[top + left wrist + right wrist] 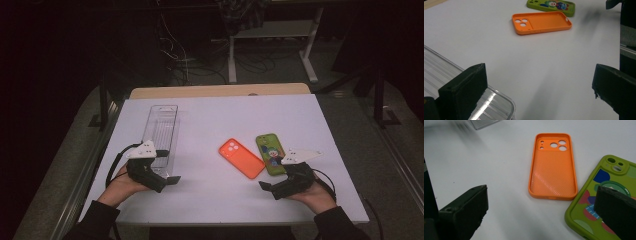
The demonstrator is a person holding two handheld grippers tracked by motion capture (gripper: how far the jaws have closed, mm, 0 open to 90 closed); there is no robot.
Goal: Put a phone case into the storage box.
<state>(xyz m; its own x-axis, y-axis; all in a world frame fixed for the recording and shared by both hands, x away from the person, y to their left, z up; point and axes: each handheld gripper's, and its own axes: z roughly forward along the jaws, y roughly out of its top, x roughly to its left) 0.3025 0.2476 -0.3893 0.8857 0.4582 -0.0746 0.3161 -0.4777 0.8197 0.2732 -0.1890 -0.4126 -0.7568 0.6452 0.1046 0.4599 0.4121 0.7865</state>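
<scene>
White table (215,115) lit bright; room around it dark. Tan wooden board (220,91) butts against the table's far edge. Beyond the board, dark floor with tangled cables (200,62) and a white desk frame (272,40). Black stand (381,95) right of the table, another (102,102) left.

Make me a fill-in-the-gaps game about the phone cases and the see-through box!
The orange silicone phone case lies with its hollow side facing ____.
The green cartoon phone case lies nearest the ____ gripper.
The clear plastic tray lies by the ____ gripper.
Both grippers' jaws are ____.

Missing words: up; right; left; open
</scene>
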